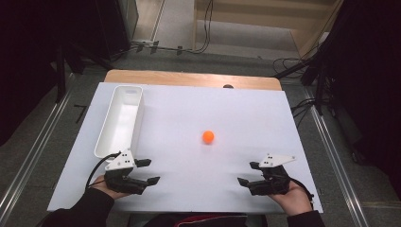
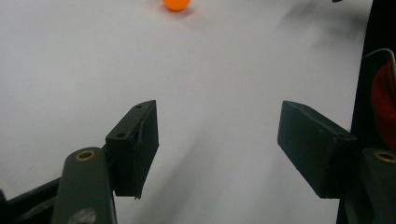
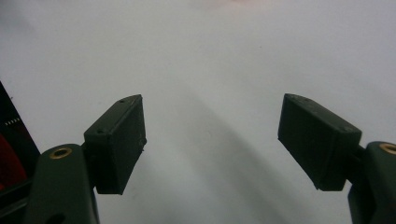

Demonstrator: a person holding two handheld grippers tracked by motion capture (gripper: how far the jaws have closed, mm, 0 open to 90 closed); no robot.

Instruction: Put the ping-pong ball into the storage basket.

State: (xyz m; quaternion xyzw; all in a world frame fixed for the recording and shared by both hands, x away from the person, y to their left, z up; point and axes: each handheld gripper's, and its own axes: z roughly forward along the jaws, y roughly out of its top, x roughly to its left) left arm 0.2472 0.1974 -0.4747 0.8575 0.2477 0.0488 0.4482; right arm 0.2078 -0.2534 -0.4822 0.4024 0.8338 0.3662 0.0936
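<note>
The left tongs [image 1: 146,171] and right tongs [image 1: 249,173] are black, each topped by a grey three-cornered plate with small dark marks. A black cable loops from each body. Their jaws are blocky, flat-faced pads with small screw holes, hinged on dark green links with brass-ringed pivots. The person wears dark sleeves, with red cloth nearest the bench [image 1: 189,123] edge.
</note>
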